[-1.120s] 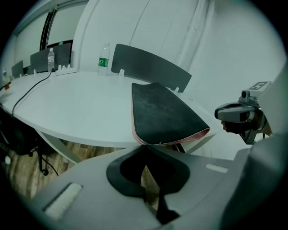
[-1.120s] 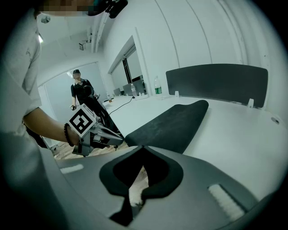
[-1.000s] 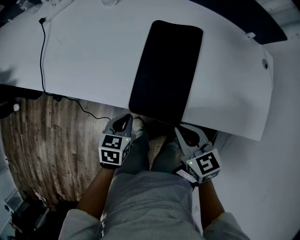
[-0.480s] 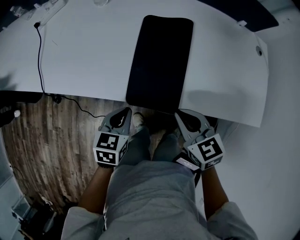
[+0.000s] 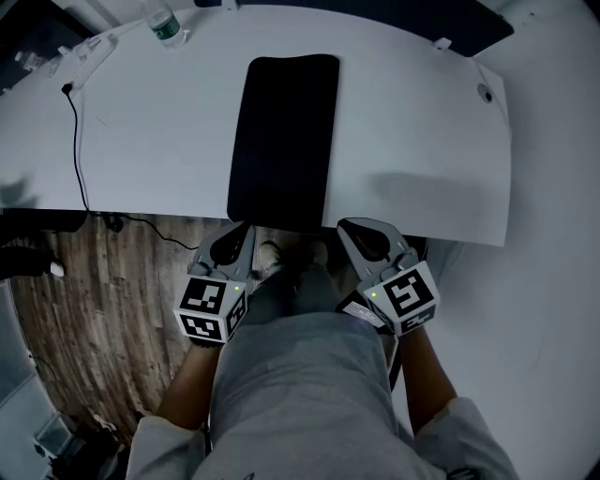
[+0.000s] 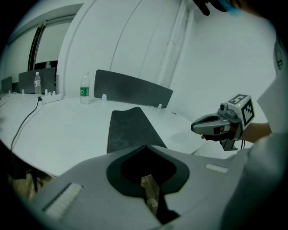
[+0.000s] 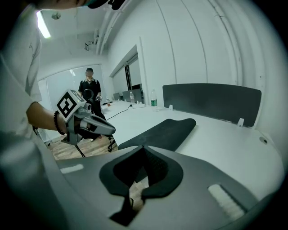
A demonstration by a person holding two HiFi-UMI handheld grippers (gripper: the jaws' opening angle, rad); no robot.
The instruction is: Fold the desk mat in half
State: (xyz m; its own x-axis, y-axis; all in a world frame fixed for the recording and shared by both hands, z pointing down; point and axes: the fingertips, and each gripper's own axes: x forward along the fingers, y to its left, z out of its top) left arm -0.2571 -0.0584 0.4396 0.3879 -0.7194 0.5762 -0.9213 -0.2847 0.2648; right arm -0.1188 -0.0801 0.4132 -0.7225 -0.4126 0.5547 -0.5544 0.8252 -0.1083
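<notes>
Desk mat (image 5: 283, 141) lies flat on table (image 5: 422, 141), long axis running away from the person. Its near short edge sits between left gripper (image 5: 244, 230) and right gripper (image 5: 347, 227). Both are pinched closed, empty, equally near.

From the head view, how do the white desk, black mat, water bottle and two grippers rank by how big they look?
1. white desk
2. desk mat
3. left gripper and right gripper: alike, and nearest the camera, so flattered
4. water bottle, far off
</notes>
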